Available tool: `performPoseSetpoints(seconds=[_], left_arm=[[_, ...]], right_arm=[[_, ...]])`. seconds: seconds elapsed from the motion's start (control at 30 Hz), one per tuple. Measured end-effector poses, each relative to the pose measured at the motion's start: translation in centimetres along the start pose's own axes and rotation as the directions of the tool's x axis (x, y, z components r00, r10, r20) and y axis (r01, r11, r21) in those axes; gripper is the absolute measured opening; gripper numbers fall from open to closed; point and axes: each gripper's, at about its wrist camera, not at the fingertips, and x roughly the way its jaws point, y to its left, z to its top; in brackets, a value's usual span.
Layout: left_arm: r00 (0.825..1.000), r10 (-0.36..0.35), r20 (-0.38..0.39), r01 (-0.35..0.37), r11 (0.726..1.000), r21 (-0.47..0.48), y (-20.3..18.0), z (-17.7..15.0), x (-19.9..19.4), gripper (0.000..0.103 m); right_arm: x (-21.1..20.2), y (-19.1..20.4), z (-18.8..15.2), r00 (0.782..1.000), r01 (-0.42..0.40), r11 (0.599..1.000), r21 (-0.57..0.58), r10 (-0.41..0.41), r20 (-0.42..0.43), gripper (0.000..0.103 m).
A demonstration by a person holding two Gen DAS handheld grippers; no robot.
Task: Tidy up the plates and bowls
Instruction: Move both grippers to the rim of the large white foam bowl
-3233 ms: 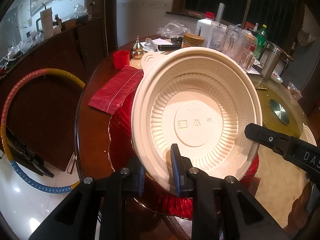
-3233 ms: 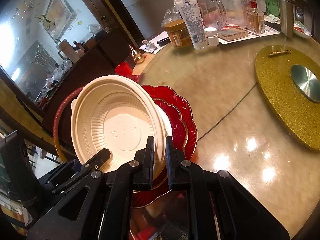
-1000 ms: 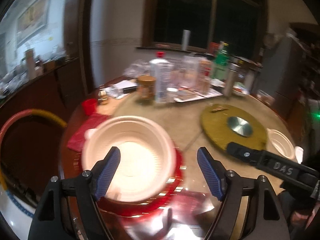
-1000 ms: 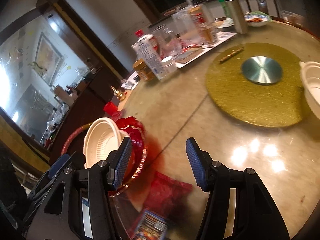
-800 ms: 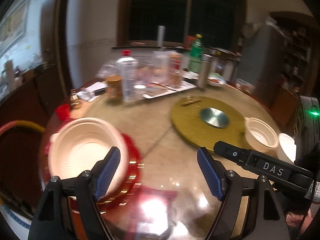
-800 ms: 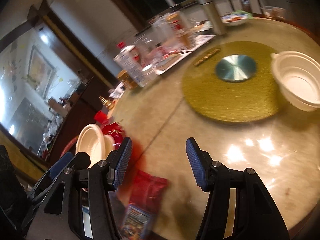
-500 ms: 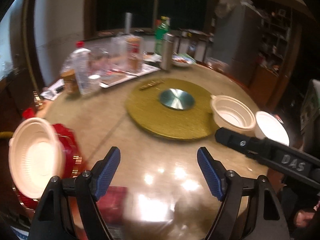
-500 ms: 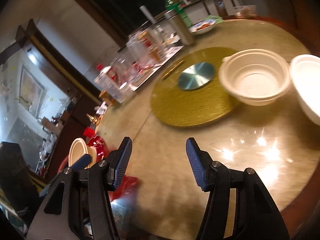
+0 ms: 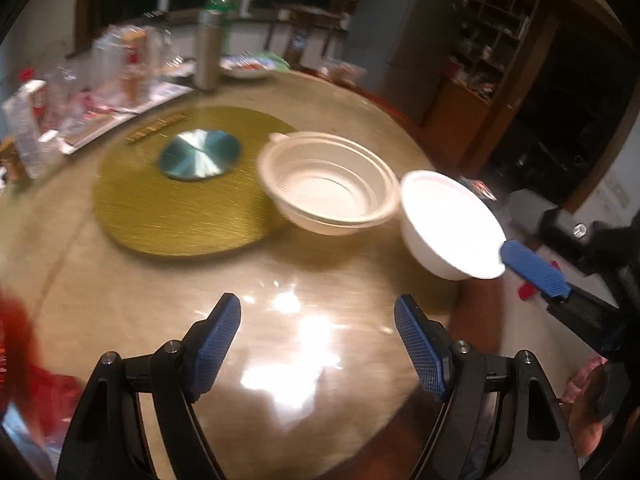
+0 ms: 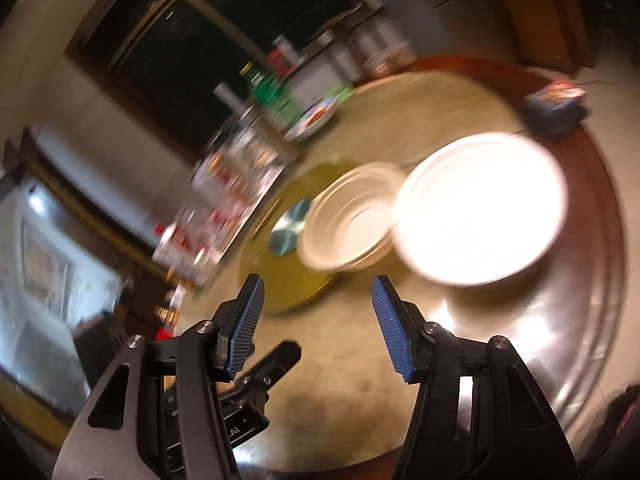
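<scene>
Round glossy table [image 9: 160,288], dim dining room, cluttered far edge.

Left wrist view: left gripper [image 9: 316,350] jaws apart, nothing between them, over bare tabletop near the near edge. Ribbed cream bowl [image 9: 328,188] sits ahead, overlapping the rim of the gold turntable [image 9: 168,208]. Plain white bowl [image 9: 448,220] just beside it, at the table's right edge. Right gripper's blue pad [image 9: 534,268] is close to that bowl's near-right rim; contact unclear.

Right wrist view, heavy blur: right gripper [image 10: 316,324] jaws apart, empty. White bowl [image 10: 480,208] ahead and right of the fingers, near the table [image 10: 560,320] edge; cream bowl [image 10: 348,220] ahead, touching it, partly on the turntable [image 10: 280,280].
</scene>
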Motion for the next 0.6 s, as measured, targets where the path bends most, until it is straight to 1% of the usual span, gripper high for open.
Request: performPoseSetpoints(seconds=[0.03,0.1,0.13,0.2,0.23,0.33,0.4,0.47,0.6], left_arm=[[1.000,-0.018,-0.019,0.017,1.000,-0.005,-0.6,0.2,0.6,0.079],[0.998,-0.043,-0.042,0.042,0.999,-0.021,-1.5,0.7,1.5,0.079],[0.997,-0.052,-0.049,0.051,0.998,-0.028,-1.9,1.0,1.9,0.079],[0.996,-0.070,-0.057,0.068,0.997,-0.038,-3.1,1.4,2.6,0.079],[0.996,-0.074,-0.058,0.072,0.997,-0.037,-3.6,1.7,2.9,0.079],[0.995,-0.075,-0.070,0.072,0.997,-0.038,-5.0,2.3,4.1,0.079],[0.993,-0.073,-0.088,0.070,0.997,-0.041,-5.7,2.6,5.0,0.079],[0.992,-0.073,-0.099,0.068,0.997,-0.047,-6.3,2.8,5.8,0.079],[0.991,-0.050,-0.120,0.045,0.998,-0.046,-7.3,3.2,7.3,0.079]], right_arm=[[-0.9,-1.4,0.7,0.999,0.018,0.999,0.035,-0.018,0.026,0.057],[-1.7,-3.4,1.5,0.998,0.042,0.995,0.090,-0.047,0.050,0.058],[-2.2,-5.0,2.0,0.996,0.057,0.989,0.136,-0.066,0.061,0.058],[-2.5,-7.3,2.6,0.994,0.077,0.976,0.206,-0.091,0.061,0.058],[-2.4,-8.9,3.0,0.994,0.080,0.964,0.252,-0.096,0.051,0.058],[-2.3,-12.1,3.7,0.995,0.079,0.937,0.340,-0.095,0.031,0.058],[-1.9,-13.6,3.9,0.995,0.084,0.921,0.379,-0.097,0.015,0.058],[-1.4,-14.4,4.3,0.996,0.081,0.913,0.400,-0.088,0.000,0.058],[-0.7,-14.9,4.8,0.996,0.084,0.913,0.399,-0.085,-0.014,0.058]])
